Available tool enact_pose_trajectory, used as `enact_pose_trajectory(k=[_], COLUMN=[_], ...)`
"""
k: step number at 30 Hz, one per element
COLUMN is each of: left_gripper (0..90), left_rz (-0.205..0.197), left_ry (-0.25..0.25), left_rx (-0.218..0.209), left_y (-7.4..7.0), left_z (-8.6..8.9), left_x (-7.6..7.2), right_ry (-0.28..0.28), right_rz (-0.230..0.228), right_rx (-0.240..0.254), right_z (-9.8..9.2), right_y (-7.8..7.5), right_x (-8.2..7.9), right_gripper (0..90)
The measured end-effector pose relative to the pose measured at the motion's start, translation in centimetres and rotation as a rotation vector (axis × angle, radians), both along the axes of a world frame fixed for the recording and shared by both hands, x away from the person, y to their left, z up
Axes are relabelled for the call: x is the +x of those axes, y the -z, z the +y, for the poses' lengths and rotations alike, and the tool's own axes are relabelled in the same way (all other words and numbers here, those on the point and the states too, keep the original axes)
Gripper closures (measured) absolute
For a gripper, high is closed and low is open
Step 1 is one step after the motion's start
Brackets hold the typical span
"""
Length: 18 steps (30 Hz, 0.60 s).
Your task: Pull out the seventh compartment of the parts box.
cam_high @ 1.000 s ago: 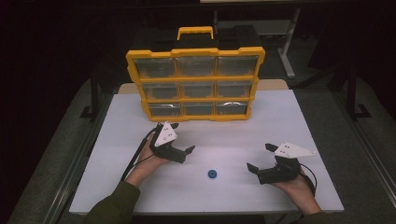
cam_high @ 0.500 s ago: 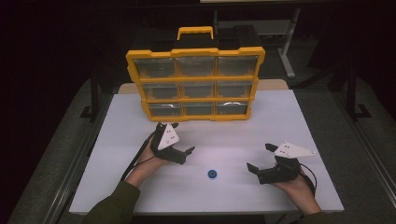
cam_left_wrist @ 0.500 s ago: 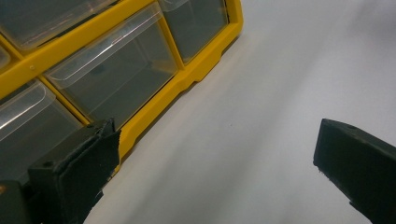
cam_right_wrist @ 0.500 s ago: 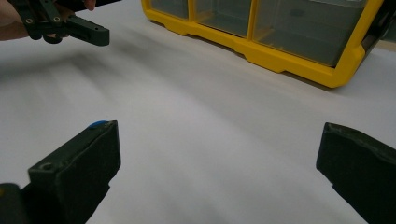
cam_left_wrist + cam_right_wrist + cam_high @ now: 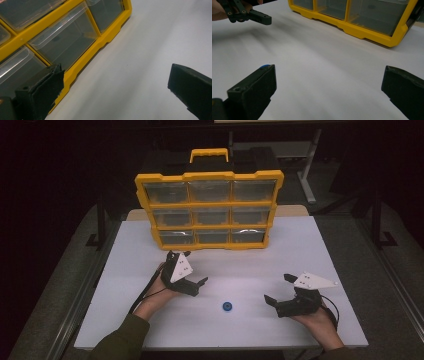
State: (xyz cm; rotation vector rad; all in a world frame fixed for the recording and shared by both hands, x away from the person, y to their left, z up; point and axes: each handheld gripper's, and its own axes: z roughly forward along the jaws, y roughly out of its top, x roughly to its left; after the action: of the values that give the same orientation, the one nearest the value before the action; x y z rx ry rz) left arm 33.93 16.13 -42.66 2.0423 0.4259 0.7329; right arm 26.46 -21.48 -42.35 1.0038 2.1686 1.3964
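Note:
A yellow organiser (image 5: 210, 210) with several clear drawers stands upright at the back of the white table (image 5: 300, 245). My left gripper (image 5: 195, 268) is open just in front of its bottom row, jaws wide apart in the left gripper view (image 5: 115, 95), facing the lower drawers (image 5: 65, 42). My right gripper (image 5: 279, 288) is open at the front right, resting low over the table. A small blue disc (image 5: 227, 306) lies on the table between the two grippers; its edge (image 5: 264, 66) peeks over the near jaw in the right gripper view.
The organiser's yellow base (image 5: 362, 30) runs across the far side in the right gripper view, with the left gripper's jaw (image 5: 259, 17) at top left. Dark floor and a desk frame (image 5: 310, 175) surround the table.
My left gripper has tilted and shifted slightly toward the organiser's bottom row. The right gripper and the blue disc have stayed put.

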Motion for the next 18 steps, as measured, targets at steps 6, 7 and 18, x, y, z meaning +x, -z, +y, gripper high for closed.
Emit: enact_pose_trajectory(k=[6,7,18], left_gripper=[0.0,0.0,0.0], left_rz=[-0.023,-0.025,-0.057], left_ry=[0.002,0.001,0.0], left_rx=[0.029,0.03,0.07], left_y=[0.12,0.14,0.17], left_z=[-0.2,-0.23,-0.33], left_x=[-0.11,-0.14,-0.23], right_ry=[-0.001,0.0,-0.001], right_rz=[0.0,0.0,0.0], right_rx=[0.0,0.0,0.001], right_z=[0.0,0.01,0.0], right_y=[0.0,0.0,0.02], right_x=[0.01,0.01,0.04], right_gripper=[0.0,0.0,0.0])
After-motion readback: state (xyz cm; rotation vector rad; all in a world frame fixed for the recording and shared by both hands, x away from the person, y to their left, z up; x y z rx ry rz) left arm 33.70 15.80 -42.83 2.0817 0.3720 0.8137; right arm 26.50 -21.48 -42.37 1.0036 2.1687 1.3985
